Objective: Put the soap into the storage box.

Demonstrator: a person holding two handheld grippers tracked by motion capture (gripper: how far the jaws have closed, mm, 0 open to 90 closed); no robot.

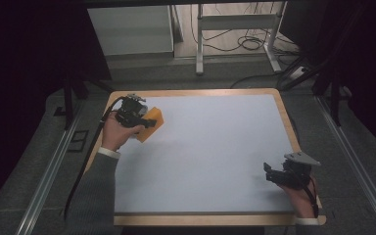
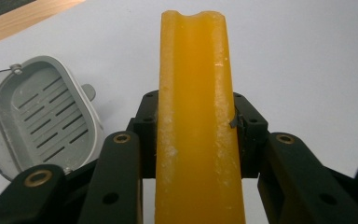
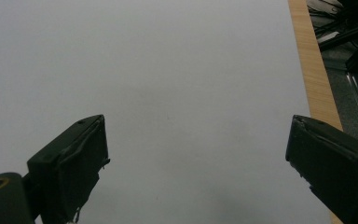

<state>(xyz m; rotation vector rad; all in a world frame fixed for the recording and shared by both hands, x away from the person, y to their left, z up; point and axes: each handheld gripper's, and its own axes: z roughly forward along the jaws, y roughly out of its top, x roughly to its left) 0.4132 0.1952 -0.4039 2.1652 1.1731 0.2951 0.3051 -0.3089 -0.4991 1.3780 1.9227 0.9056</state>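
1. My left tool is clamped on an orange bar, a black jaw pressed against each of its long sides.
2. In the left gripper view the orange bar rises upright between the jaws, narrow edge toward the camera. A shallow groove runs down its length and ends in a notch at the far end.
3. The bar's surface is waxy and slightly translucent, with whitish, powdery scuffing along both raised ridges. It looks like a solid cake of soap.
4. In the high view the same bar is a flat orange slab, held at the far left corner of the bench, tilted in the left tool. I cannot tell whether it touches the surface.
5. Just beside the tool, in the left gripper view, lies a grey plastic dish. It is rounded-rectangular, with a slotted floor and a small tab on its rim. It sits on the bench.
6. My right tool is spread wide and holds nothing. Its black pads have worn, rubbery faces.
7. In the high view the right tool rests low near the bench's near right corner, well apart from the bar.
8. The bench has a matt pale grey-white top with a light wooden border.
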